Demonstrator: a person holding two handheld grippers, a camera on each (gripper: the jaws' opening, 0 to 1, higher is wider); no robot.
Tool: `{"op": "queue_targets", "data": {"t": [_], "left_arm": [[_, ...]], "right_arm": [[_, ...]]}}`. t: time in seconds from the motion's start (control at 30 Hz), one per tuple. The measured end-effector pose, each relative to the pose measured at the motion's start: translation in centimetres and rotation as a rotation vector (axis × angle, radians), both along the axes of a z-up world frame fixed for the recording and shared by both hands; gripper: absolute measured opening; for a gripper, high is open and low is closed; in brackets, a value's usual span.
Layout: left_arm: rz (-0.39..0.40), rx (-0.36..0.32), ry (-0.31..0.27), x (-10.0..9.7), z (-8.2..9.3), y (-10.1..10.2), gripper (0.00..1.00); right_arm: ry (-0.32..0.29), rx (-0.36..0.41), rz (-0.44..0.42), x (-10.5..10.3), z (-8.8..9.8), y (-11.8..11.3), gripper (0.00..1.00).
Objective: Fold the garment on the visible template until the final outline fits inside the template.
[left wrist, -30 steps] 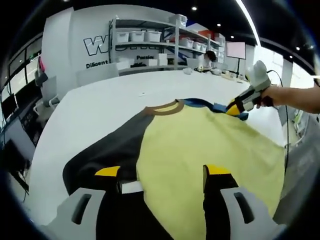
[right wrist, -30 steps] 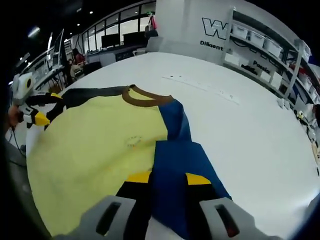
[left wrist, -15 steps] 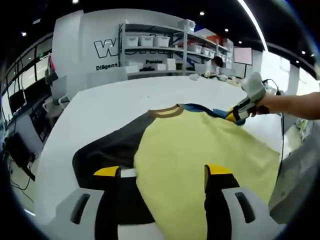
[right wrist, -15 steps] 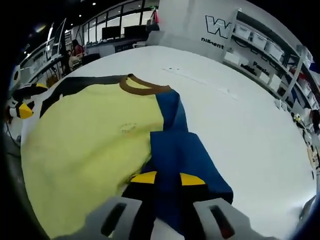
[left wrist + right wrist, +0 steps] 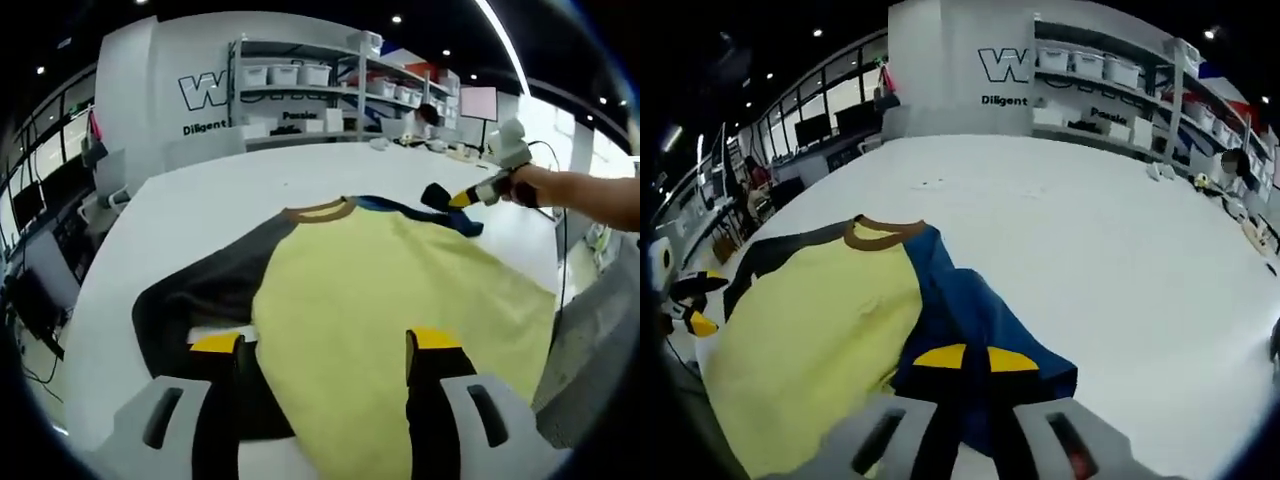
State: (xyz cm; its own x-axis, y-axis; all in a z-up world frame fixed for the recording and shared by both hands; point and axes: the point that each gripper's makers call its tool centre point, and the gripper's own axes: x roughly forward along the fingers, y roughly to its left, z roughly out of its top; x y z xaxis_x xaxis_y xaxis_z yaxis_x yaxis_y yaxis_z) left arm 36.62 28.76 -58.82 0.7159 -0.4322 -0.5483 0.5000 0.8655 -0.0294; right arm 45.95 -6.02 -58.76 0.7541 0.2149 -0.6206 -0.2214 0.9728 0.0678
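The garment [image 5: 380, 300] lies flat on the white table [image 5: 1120, 260]. The right gripper [image 5: 965, 358] has its jaws clamped on the blue sleeve [image 5: 980, 320] at 6 o'clock; the left gripper [image 5: 325, 345] has jaws apart over the dark sleeve [image 5: 200, 295]. Sleeve-folding is likely in hand: next, carry blue inward.

one garment [image 5: 400, 300], two hand-held grippers [image 5: 325, 350], one table [image 5: 1120, 250]

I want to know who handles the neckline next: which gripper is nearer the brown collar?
Neither clearly. The right gripper is shut on the blue sleeve, beside the brown collar. The left gripper sits open over the shirt's dark sleeve and yellow body, about as far away.
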Motion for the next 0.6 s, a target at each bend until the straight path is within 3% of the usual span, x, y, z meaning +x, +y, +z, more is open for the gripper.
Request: {"op": "queue_targets", "data": {"t": [0.3, 0.6], "left_arm": [[-0.002, 0.001, 0.013, -0.1, -0.2, 0.0, 0.58], [0.002, 0.004, 0.02, -0.1, -0.3, 0.1, 0.57]], "right_arm": [[-0.052, -0.035, -0.114, -0.6, 2.5, -3.9, 0.0], [-0.027, -0.013, -0.245, -2.7, 2.3, -8.0, 0.0]]}}
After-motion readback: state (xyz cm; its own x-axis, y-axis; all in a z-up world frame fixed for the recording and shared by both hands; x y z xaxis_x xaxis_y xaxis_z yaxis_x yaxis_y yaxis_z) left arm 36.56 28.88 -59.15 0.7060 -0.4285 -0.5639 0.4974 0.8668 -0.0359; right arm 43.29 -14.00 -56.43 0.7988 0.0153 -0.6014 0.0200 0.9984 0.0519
